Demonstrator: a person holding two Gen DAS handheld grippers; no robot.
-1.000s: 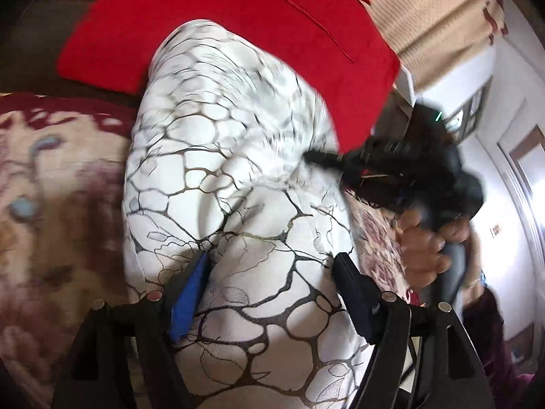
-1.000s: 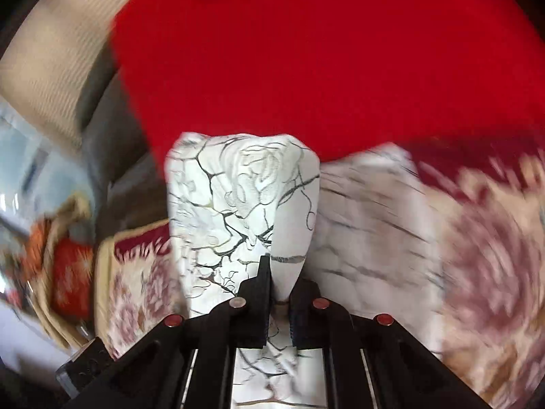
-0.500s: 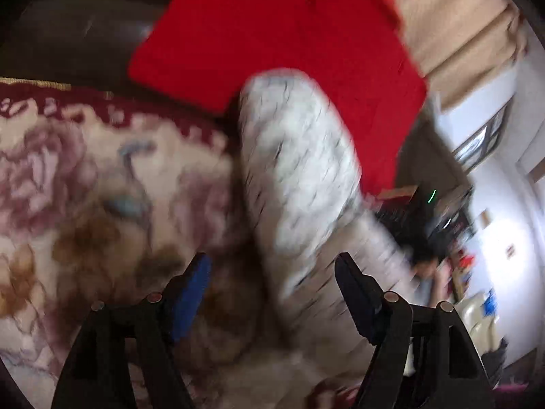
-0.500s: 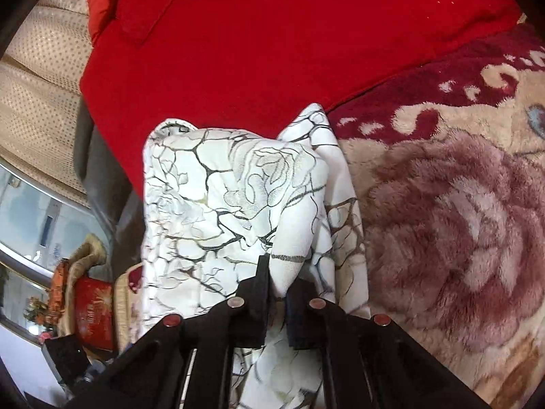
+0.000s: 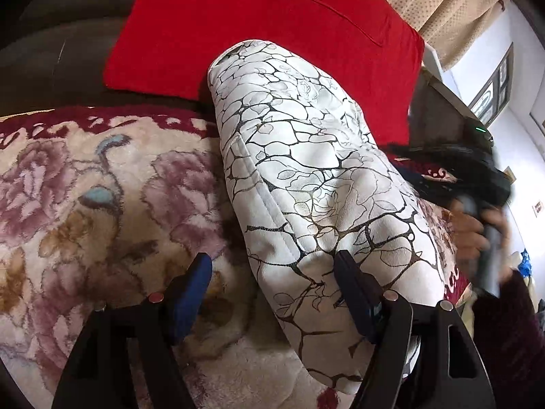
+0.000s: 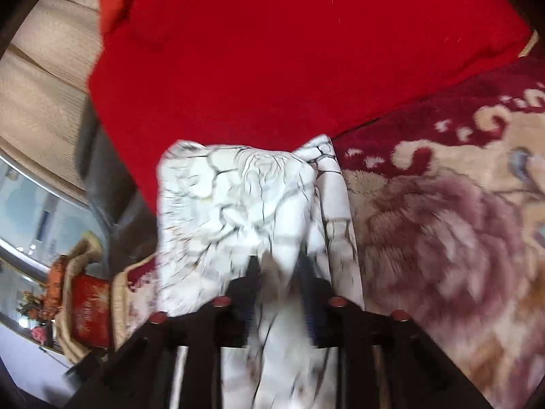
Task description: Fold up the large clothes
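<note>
since a moment ago the white crackle-print garment (image 5: 306, 184) has swung back in front of the left gripper (image 5: 272, 283), and the right gripper (image 6: 277, 269) seems to have loosened its pinch. the garment lies as a long folded bundle on the floral blanket (image 5: 85, 204), its far end against the red cushion (image 5: 265, 27). the left tongs stand wide, one finger over the cloth, one over the blanket, gripping nothing. the right tongs look slightly parted around a fold of the cloth, but the blur is heavy and i cannot tell if they grip it. my guess is a fold has just been laid down. next the free edge wants pinching and carrying across, square, without dragging the bundle off the blanket.
</note>
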